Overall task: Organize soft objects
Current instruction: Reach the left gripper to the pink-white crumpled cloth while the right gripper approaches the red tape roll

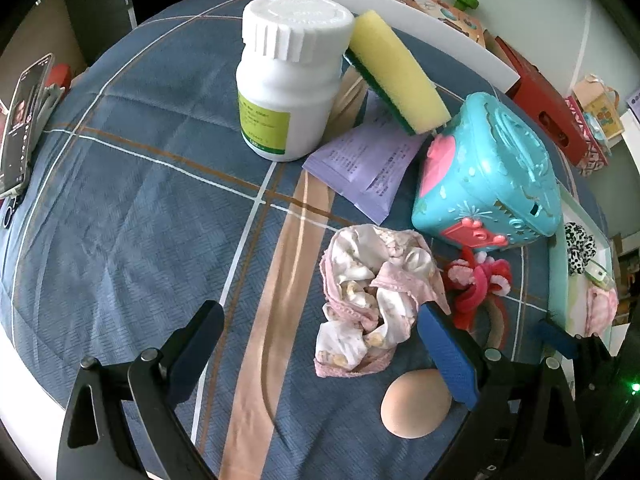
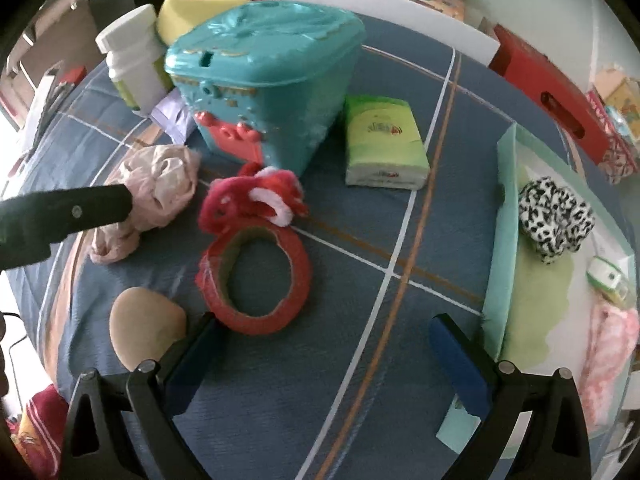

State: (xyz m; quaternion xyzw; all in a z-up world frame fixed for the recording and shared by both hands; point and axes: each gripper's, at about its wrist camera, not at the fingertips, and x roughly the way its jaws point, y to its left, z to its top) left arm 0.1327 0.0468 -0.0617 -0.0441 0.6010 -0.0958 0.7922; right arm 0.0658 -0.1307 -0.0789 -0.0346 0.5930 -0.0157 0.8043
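Note:
A crumpled pink and white cloth (image 1: 370,300) lies on the blue plaid cover, just ahead of my open, empty left gripper (image 1: 320,332); it also shows in the right wrist view (image 2: 154,196). A red and white fuzzy scrunchie (image 2: 256,202) lies beside it, above a red tape roll (image 2: 256,284). A teal tray (image 2: 500,240) at the right holds a leopard-print scrunchie (image 2: 554,216) and a pink fluffy item (image 2: 610,352). My right gripper (image 2: 320,340) is open and empty, between the tape roll and the tray.
A white pill bottle (image 1: 290,76), a yellow sponge (image 1: 396,72), purple sachets (image 1: 364,160), a teal toy chest (image 1: 488,176), a tissue pack (image 2: 382,142) and a tan egg-shaped object (image 1: 416,404) lie on the cover. A phone (image 1: 22,120) stands far left.

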